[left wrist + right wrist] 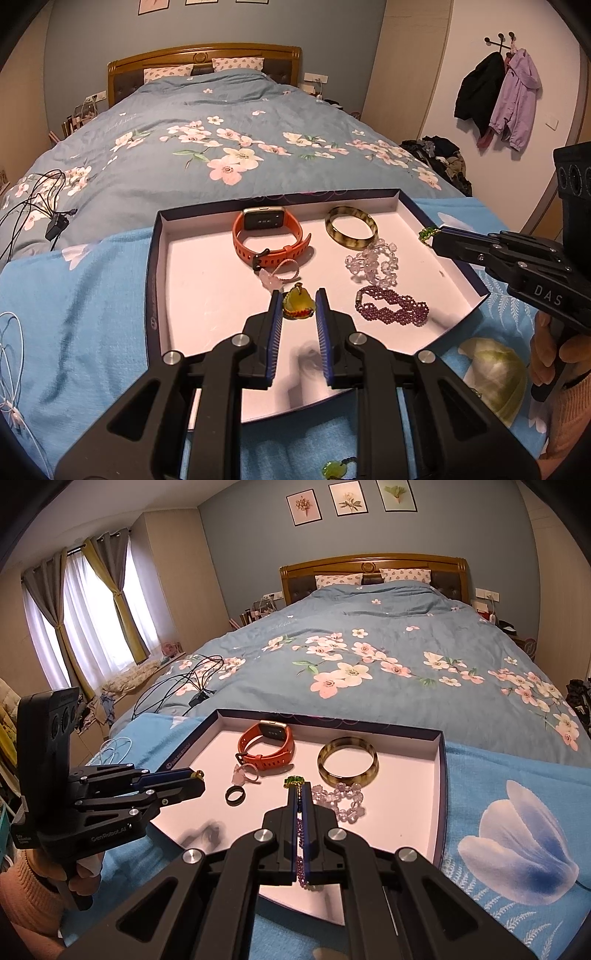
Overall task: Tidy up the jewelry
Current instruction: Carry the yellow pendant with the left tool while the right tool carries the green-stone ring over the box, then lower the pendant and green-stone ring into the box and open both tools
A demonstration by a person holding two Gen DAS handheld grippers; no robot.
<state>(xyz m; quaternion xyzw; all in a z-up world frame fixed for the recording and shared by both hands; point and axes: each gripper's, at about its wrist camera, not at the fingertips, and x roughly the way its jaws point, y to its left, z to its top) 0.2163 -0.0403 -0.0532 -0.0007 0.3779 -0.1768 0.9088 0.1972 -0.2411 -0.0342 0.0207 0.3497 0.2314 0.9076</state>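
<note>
Ribbed blue pads (274, 332) clamp glossy yellow-green pendant (298, 303).

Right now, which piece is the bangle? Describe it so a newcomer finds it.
On the bed, find the shallow box lid holding the jewelry. The bangle lies at its far right, beside the orange watch. It is the only rigid, smooth ring, mottled brown and yellow.
</note>
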